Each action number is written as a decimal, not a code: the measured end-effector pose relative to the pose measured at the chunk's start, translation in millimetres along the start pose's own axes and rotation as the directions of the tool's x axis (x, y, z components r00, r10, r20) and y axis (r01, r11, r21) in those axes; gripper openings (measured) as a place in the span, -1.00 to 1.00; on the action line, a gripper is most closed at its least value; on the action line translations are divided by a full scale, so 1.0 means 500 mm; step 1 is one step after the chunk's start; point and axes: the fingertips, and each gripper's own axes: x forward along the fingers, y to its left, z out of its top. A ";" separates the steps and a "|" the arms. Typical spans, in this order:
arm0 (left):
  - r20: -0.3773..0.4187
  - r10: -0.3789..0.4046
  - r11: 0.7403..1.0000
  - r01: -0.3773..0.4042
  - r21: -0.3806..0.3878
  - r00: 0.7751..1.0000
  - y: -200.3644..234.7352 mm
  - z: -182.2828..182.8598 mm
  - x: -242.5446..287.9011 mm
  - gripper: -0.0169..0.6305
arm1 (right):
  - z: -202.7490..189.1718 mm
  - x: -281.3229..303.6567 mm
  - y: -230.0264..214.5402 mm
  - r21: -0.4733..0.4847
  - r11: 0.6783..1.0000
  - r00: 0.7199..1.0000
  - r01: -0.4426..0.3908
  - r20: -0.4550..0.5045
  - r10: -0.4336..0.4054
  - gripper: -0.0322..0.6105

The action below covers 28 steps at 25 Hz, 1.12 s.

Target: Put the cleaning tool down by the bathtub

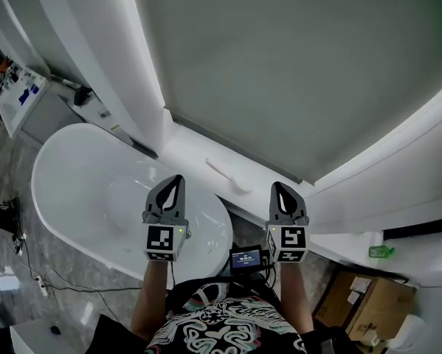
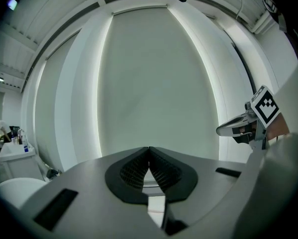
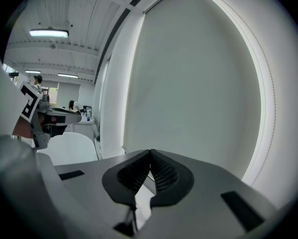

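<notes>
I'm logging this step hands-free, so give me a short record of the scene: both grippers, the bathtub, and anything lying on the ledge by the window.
Left gripper: jaws together, nothing between them, held over the tub's near end
Right gripper: jaws together, nothing between them
Bathtub: white, oval, at lower left
Ledge: white, runs beside the tub
Slim white tool: lies on the ledge, apart from both grippers; probably the cleaning tool
</notes>
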 end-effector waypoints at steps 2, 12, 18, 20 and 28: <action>0.013 -0.005 1.000 0.004 0.008 1.000 -0.002 0.018 -0.024 -0.90 | 0.015 -0.022 0.011 0.002 1.000 1.000 0.004 0.013 -0.004 -0.81; 0.095 -0.039 0.999 0.038 0.008 0.995 -0.023 0.075 -0.088 -0.90 | 0.048 -0.086 0.037 -0.022 0.999 0.998 0.029 0.061 -0.027 -0.81; 0.110 -0.025 1.000 0.024 0.012 0.994 -0.040 0.079 -0.107 -0.90 | 0.045 -0.116 0.038 -0.029 0.999 0.997 0.029 0.074 -0.026 -0.81; 0.110 -0.027 1.000 0.027 0.008 0.994 -0.049 0.076 -0.110 -0.90 | 0.041 -0.125 0.034 -0.030 0.999 0.997 0.030 0.071 -0.028 -0.82; 0.119 -0.046 0.999 0.043 0.024 0.992 -0.075 0.094 -0.112 -0.90 | 0.045 -0.155 0.023 -0.023 0.999 0.996 0.040 0.084 -0.038 -0.81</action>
